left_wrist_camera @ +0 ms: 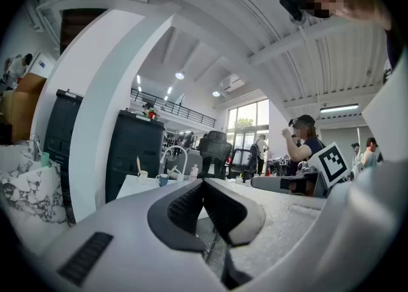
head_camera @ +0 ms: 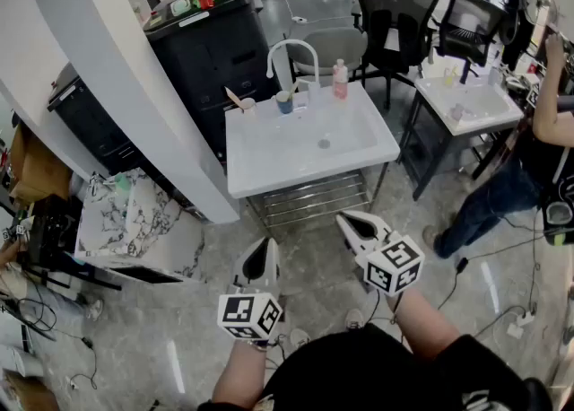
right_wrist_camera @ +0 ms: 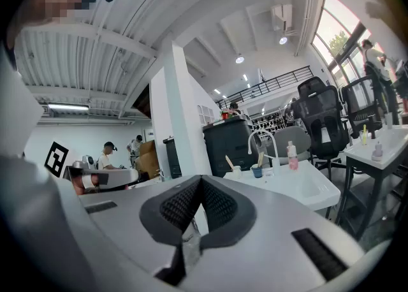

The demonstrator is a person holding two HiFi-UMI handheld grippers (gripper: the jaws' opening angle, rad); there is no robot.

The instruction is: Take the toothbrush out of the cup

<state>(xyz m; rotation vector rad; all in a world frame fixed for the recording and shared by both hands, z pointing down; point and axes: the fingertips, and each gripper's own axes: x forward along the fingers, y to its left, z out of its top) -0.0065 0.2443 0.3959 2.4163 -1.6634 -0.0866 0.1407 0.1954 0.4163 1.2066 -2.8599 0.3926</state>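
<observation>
Left gripper (head_camera: 265,246) and right gripper (head_camera: 346,221) hang empty, jaws pressed together, well short of the cups (head_camera: 284,102) at 12 o'clock on the sink (head_camera: 269,176), apparently not yet reaching.

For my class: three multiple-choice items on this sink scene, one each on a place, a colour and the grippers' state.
1. Where does the blue cup stand? A on the sink's back edge by the faucet; B in the sink's bowl; C on the floor.
2. What colour is the bottle? A green; B pink; C black.
3. How are the left gripper and right gripper? A open; B shut on the blue cup; C shut, empty.
Key: 1 A, it sits on the rim by the faucet; 2 B, plainly pink; 3 C, pads meet, nothing between.
</observation>
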